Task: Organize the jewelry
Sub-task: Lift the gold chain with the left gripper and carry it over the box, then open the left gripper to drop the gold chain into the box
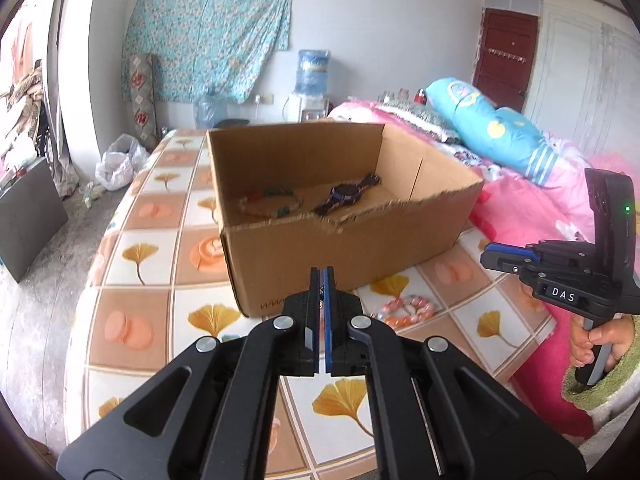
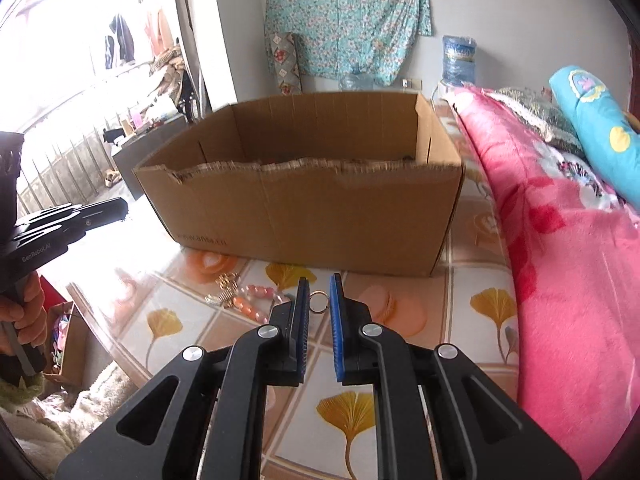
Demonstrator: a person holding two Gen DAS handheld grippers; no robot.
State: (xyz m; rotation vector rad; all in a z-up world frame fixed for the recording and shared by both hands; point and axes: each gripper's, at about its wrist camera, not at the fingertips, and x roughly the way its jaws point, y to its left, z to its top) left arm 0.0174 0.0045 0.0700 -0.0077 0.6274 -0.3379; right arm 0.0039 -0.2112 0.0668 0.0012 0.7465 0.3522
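Right wrist view: our right gripper (image 2: 320, 300) pinches a small metal ring (image 2: 319, 302) above the table (image 2: 460, 320). We should carry it level over the torn front wall of the cardboard box (image 2: 304, 216), then release low. Left gripper (image 1: 322, 280) is clenched; something tiny may dangle between its pads, too small to tell. Pink bead bracelet (image 2: 256, 300) remains on the table.

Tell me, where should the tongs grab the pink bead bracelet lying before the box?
Pinch the pink bead bracelet across one stretch of its loop, coming from above, one pad inside the circle of beads and one outside. It lies flat on the tablecloth, so a sideways approach probably finds little to catch.
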